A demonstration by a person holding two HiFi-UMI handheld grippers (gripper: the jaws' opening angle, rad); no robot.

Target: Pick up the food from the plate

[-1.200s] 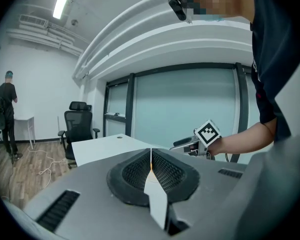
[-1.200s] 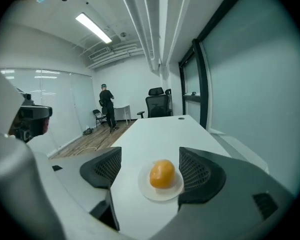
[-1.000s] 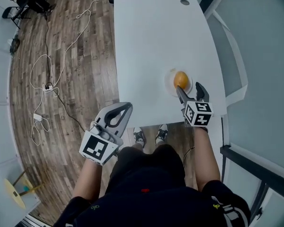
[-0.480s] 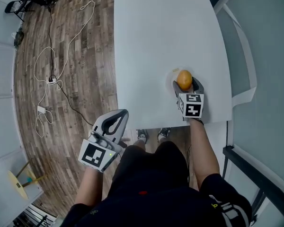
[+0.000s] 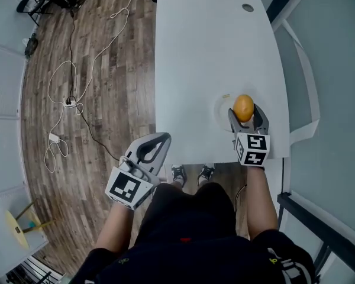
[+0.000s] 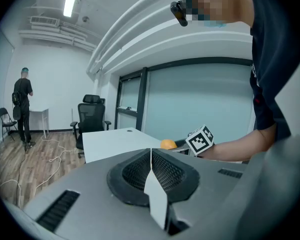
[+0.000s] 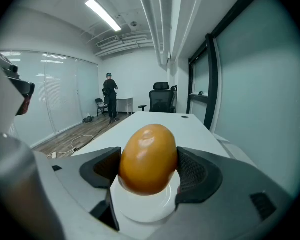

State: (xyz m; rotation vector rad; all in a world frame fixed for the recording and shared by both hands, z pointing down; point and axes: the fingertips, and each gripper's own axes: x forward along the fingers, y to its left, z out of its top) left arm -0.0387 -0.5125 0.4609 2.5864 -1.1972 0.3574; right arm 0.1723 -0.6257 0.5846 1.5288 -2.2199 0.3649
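Note:
An orange, egg-shaped piece of food point(image 5: 244, 107) sits between the jaws of my right gripper point(image 5: 244, 112), which is shut on it from both sides. It is just over a small white plate point(image 5: 220, 112) near the table's front right edge. In the right gripper view the food point(image 7: 149, 156) fills the gap between the dark pads point(image 7: 197, 173), with the plate point(image 7: 145, 208) right beneath; whether they touch I cannot tell. My left gripper point(image 5: 154, 143) hangs shut and holds nothing, off the table's front left corner. From the left gripper view point(image 6: 151, 170) the food point(image 6: 167, 144) shows far off.
The white table point(image 5: 207, 52) has a round cable hole point(image 5: 247, 7) at its far right. Cables point(image 5: 71, 99) trail over the wood floor on the left. An office chair point(image 7: 161, 100) stands at the table's far end, and a person point(image 7: 110, 96) stands farther back.
My right gripper moved forward from the plate's near side and shut on the food. The left gripper stayed low at the left, shut.

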